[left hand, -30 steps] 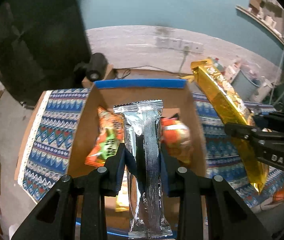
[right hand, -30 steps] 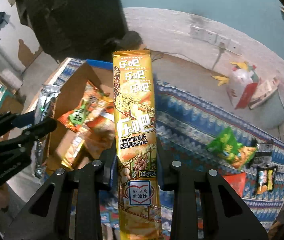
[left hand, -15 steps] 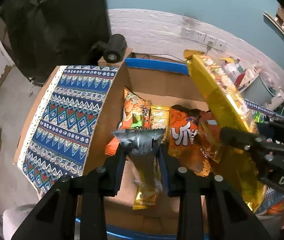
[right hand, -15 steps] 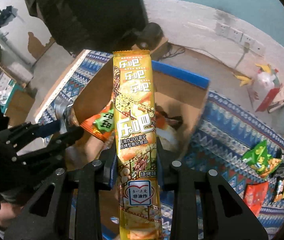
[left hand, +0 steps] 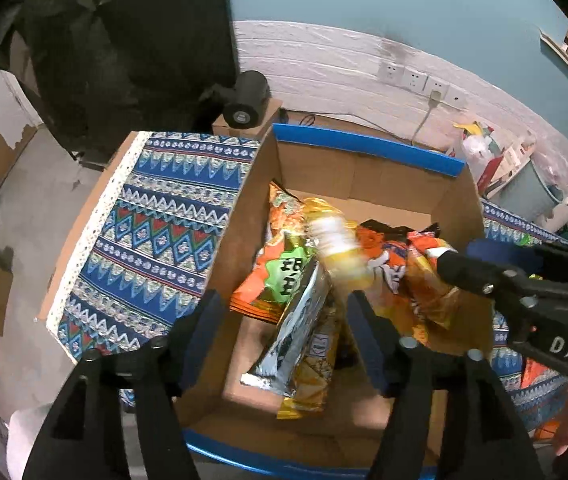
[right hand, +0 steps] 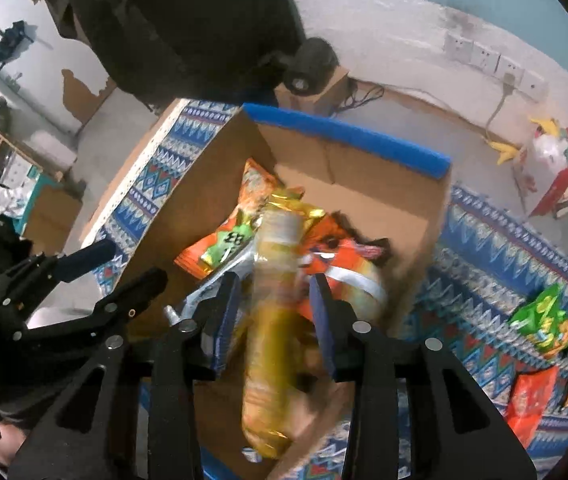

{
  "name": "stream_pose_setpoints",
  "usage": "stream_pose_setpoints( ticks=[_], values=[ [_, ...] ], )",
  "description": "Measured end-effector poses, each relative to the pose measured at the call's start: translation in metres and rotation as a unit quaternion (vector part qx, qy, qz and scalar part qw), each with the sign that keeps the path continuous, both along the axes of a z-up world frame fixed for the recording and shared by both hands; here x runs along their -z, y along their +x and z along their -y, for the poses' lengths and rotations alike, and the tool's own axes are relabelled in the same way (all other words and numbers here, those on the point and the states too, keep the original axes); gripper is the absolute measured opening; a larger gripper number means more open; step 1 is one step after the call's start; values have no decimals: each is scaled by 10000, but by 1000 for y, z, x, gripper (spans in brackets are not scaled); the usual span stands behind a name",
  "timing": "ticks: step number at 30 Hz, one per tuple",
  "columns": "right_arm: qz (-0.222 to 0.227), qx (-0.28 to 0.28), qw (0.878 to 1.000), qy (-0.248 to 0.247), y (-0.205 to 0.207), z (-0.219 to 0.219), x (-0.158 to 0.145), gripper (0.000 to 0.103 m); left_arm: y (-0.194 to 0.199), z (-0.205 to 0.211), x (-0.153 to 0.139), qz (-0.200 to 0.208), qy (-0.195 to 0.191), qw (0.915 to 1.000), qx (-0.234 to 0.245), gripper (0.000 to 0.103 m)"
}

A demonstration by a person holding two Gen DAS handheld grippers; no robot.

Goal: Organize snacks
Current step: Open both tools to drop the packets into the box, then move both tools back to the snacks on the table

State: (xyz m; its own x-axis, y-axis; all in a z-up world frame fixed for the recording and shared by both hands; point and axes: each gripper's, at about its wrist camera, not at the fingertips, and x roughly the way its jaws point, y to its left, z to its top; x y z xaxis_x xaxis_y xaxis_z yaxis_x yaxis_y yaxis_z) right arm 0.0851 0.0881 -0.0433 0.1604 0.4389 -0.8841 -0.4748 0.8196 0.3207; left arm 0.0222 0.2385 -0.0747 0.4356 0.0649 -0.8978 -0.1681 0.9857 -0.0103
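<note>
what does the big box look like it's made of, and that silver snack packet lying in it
Box: brown corrugated cardboard by the look, matte, with fold creases in its back wall; the blue strip along its rim looks like foam padding, though I can't be sure.
Silver packet: probably metallised plastic film, shiny and crinkled, catching mirror-like glints.

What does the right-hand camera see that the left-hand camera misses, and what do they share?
Only the right wrist view: loose snack packets lying on the patterned cloth, outside the box.
Only the left wrist view: the silver packet shown nearly whole, lying in the box.
Both: the cardboard box with blue-edged flaps, the orange snack bags, and the blurred long gold packet.
</note>
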Motion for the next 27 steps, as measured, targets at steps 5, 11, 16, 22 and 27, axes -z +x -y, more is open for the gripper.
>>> stream_pose_setpoints(
  ticks=[5,11,16,22,27],
  values=[
    [212,148,9996,-142,1,22,-12,54,4,15,-2,-26,-203,9997,141,69],
    [478,299,9974,-459,-6,56,-18,74,6,44,-5,-47,-327,9986,407,69],
    [547,426,9957,-622,-13,90,-17,74,5,76,-8,-76,-281,9970,721,72],
    [557,699,9926,-819,-20,142,-12,75,5,119,-8,-150,-66,9936,1114,79],
    [493,916,9902,-928,-26,182,-4,75,6,151,-8,-187,82,9901,1390,79]
  ],
)
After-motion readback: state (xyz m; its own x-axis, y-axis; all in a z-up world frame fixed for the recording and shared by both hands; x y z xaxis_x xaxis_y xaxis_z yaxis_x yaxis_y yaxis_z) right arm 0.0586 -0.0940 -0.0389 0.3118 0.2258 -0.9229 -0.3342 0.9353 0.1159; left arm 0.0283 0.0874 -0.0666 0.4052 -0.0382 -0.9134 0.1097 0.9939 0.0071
